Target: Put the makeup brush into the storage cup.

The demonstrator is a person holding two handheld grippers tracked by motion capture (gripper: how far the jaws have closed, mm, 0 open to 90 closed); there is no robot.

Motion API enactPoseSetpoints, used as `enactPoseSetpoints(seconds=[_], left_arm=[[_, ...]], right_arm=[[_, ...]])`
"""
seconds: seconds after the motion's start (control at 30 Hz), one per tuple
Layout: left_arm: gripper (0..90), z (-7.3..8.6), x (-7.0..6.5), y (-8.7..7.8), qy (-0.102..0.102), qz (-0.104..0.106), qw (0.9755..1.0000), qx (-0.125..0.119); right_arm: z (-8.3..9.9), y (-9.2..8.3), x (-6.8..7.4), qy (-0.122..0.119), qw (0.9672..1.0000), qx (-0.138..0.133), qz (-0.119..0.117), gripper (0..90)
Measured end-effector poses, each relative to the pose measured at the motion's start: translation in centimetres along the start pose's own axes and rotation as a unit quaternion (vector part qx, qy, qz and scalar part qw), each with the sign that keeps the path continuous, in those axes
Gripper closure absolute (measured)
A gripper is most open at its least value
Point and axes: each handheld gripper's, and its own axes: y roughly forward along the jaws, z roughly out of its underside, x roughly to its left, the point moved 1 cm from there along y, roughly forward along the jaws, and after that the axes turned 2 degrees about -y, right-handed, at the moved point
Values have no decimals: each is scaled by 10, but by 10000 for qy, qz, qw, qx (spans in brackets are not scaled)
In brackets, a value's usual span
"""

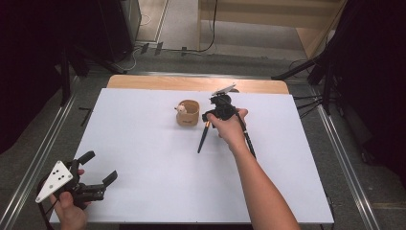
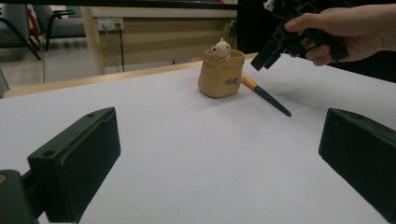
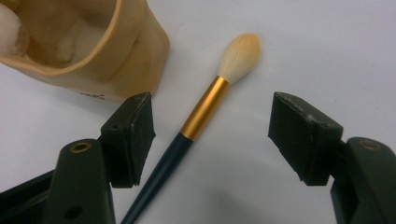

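A makeup brush with a dark handle, gold ferrule and pale bristles lies on the white table, just right of a tan cup with a small white figure inside. My right gripper hovers over the brush's bristle end. In the right gripper view its jaws stand open on either side of the brush, touching neither it nor the cup. My left gripper rests open at the near left corner with nothing between its jaws, facing the cup and brush.
A wooden strip borders the table's far edge. Metal rails run along both sides on the floor, and dark stands and cables sit beyond the far corners. Broad bare white surface lies between the two grippers.
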Motion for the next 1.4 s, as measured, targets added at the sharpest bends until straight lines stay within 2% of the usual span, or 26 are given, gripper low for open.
enactPoseSetpoints(seconds=[0.13, 0.17, 0.2, 0.33, 0.43, 0.53, 0.67, 0.73, 0.83, 0.87, 0.9, 0.93, 0.97, 1.0, 1.03, 1.07, 1.13, 1.27, 1.3, 1.33, 1.4], left_arm=[[0, 0, 0, -1, -4, -5, 10000, -13], [0, 0, 0, -1, -4, -7, 10000, -7], [0, -1, 1, -1, -8, -5, 10000, -13], [0, 0, 1, -1, -25, 8, 10000, -23], [0, 0, 1, -1, -33, 19, 10000, -20], [0, 0, 1, -1, -23, 8, 10000, -8], [0, 0, 2, -2, -37, -11, 10000, -23], [0, 0, 2, -1, -28, -4, 10000, -24], [0, 0, 2, -1, -25, 6, 10000, -15], [0, 0, 2, -1, -33, 7, 10000, -14], [0, 0, 2, -1, -31, 7, 10000, -10], [0, 0, 2, -1, -27, 6, 10000, -1], [0, 0, 2, 0, -28, 3, 10000, 2], [0, 0, 2, 0, -28, 3, 10000, 2], [0, 0, 2, 0, -29, 5, 10000, 9], [0, 0, 2, 0, -23, 7, 10000, 13], [0, 1, 2, 0, -22, 7, 10000, 15], [0, 0, 3, -1, -20, 11, 10000, 6], [0, 1, 3, 0, -34, 11, 10000, 5], [0, 1, 3, 0, -34, 11, 10000, 5], [0, 1, 4, 0, -48, 4, 10000, 29]], right_arm=[[-1, 10, -1, 59, 9998, 140, 107, 374], [-1, 14, -3, 244, 9995, 158, 141, 400], [-1, 14, -3, 244, 9995, 158, 141, 400], [-2, 21, -7, 441, 9988, 192, -35, 455], [-2, 24, -7, 558, 9983, 184, -35, 492], [-3, 26, -7, 636, 9978, 194, -29, 528], [-4, 29, -2, 599, 9978, 281, -21, 541], [-5, 32, 3, 515, 9977, 384, 193, 567], [-6, 34, 5, 579, 9970, 404, 301, 606], [-7, 35, 7, 659, 9960, 411, 445, 665], [-7, 35, 7, 659, 9960, 411, 445, 665], [-7, 35, 8, 673, 9954, 426, 541, 681], [-7, 36, 12, 699, 9937, 419, 766, 766], [-7, 36, 12, 699, 9937, 419, 766, 766], [-7, 37, 13, 678, 9925, 414, 929, 794], [-6, 37, 15, 654, 9924, 377, 967, 803], [-6, 37, 15, 616, 9926, 378, 979, 805], [-6, 36, 12, 675, 9933, 392, 850, 806], [-6, 35, 10, 707, 9941, 370, 740, 806], [-6, 35, 10, 707, 9941, 370, 740, 806], [-7, 31, 8, 819, 9950, 230, 533, 806]])
